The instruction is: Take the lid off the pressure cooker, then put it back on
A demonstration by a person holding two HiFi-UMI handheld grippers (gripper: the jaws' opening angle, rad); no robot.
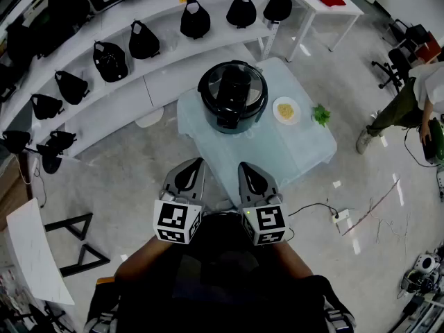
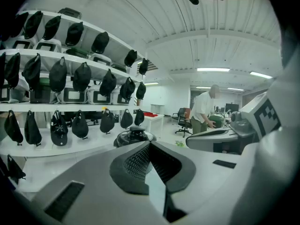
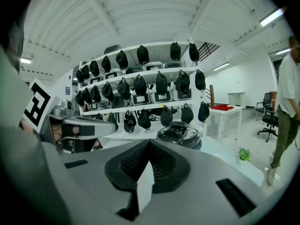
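**A:** While the left gripper (image 1: pixel 196 166) and right gripper (image 1: pixel 246 170) hover short of the table (image 1: pixel 305 155), jaws together and empty, what's on it?

**B:** One pressure cooker (image 1: pixel 232 121), lid (image 1: pixel 232 87) seated on top; one plate (image 1: pixel 275 109) of yellow food (image 1: pixel 286 109); one green sprig (image 1: pixel 320 114) beside it.

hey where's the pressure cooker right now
In the head view the pressure cooker sits on the pale table toward its far left corner, just left of a small plate, near the curved shelves.
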